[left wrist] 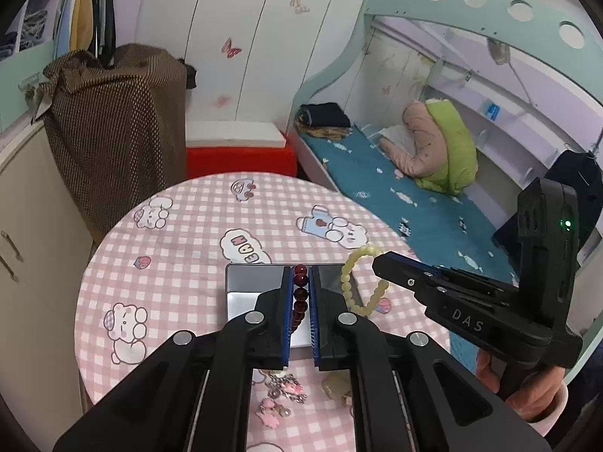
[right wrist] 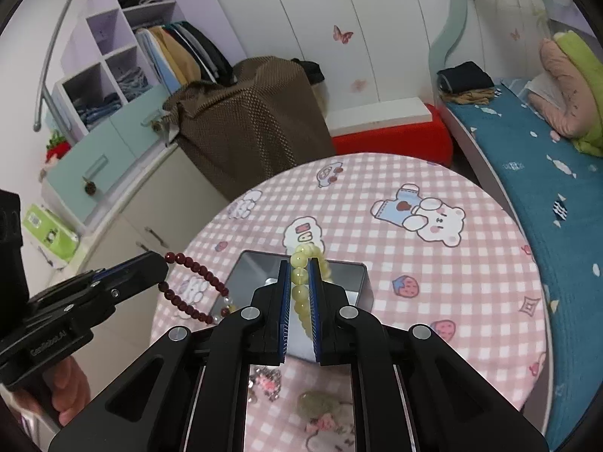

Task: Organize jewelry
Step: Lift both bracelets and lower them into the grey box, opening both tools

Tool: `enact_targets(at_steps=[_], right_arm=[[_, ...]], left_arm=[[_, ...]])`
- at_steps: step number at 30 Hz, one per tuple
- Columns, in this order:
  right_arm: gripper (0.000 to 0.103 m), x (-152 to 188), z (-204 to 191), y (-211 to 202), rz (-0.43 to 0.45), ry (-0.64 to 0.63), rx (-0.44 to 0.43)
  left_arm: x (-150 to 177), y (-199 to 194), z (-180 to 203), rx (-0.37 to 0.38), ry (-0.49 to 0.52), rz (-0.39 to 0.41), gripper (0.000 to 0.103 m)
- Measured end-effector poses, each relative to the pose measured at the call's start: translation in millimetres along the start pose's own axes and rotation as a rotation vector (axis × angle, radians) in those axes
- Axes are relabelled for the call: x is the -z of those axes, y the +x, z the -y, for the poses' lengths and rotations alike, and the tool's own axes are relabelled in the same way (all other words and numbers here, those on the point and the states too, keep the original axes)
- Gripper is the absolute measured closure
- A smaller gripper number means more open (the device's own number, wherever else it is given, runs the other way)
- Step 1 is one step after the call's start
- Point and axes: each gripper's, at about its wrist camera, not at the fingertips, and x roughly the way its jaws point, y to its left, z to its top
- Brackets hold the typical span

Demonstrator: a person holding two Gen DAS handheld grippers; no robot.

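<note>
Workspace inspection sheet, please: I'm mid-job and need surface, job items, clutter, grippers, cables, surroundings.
Surface: round table under a pink checked cartoon cloth.
Job's things: open metal tin mid-table; red bead bracelet and pale yellow bead bracelet, both held above the tin.
Clutter: pink charm chain and a greenish piece on the near edge.
Grippers: left gripper shut on the red bracelet; right gripper shut on the yellow one.
Cables: nothing seen.
Surroundings: bed, red box, cloth-covered furniture, shelves.
</note>
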Motion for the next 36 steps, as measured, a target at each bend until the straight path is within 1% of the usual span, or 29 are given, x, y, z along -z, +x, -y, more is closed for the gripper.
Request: enact_targets(at_steps=[4,9,12,15,19,22,24,26,27,28,29,30,31,32,34,36], right_arm=[[0.093,-4,-1,23,-0.045,0.004,-0.014],[0.093,0,-4,51,-0.105,-0.017,-0.033],[0.093,2,-3,62,-0.128,-0.006,-0.037],[0.092,6,-1,71,-0.139,0.005,-0.011],[0.091,7,2,74,-0.149,0.008,0.007],[0.091,6,2,71,-0.137,0.013,-0.007],[0.091,4,3,68,-0.135,0.016,-0.032],[0.090,4,2,63,-0.132,0.007,-0.016],[0.084,4,2,61,-0.127,0.006,-0.010],[0.063,3,3,58,-0.124,0.009,-0.007],[0.046,3,5,55,-0.117,0.020,0.010],[0.027,3,8,48,-0.092,0.040,0.054],[0.025,3,11,40,-0.048,0.049,0.086],[0.025,4,12,33,-0.022,0.041,0.101],[0.023,5,15,25,-0.012,0.025,0.130],[0.020,7,20,18,0.001,0.036,0.158]], left_arm=[[-5,24,-11,-0.016,-0.021,-0.040,0.097],[-5,47,-20,-0.032,-0.032,-0.083,0.097],[-2,60,-22,-0.038,-0.032,-0.110,0.097],[1,69,-25,-0.039,-0.042,-0.130,0.097],[5,76,-27,-0.045,-0.050,-0.146,0.097],[6,79,-28,-0.054,-0.048,-0.154,0.097],[6,80,-29,-0.071,-0.053,-0.157,0.096],[6,78,-29,-0.092,-0.053,-0.149,0.095],[6,77,-28,-0.098,-0.053,-0.146,0.094],[6,76,-29,-0.104,-0.055,-0.142,0.077],[6,74,-30,-0.116,-0.063,-0.139,0.060],[5,72,-32,-0.141,-0.073,-0.127,0.055],[5,69,-33,-0.155,-0.076,-0.111,0.053],[6,67,-34,-0.156,-0.073,-0.107,0.053],[7,64,-35,-0.163,-0.072,-0.112,0.052],[10,60,-35,-0.177,-0.065,-0.109,0.052]])
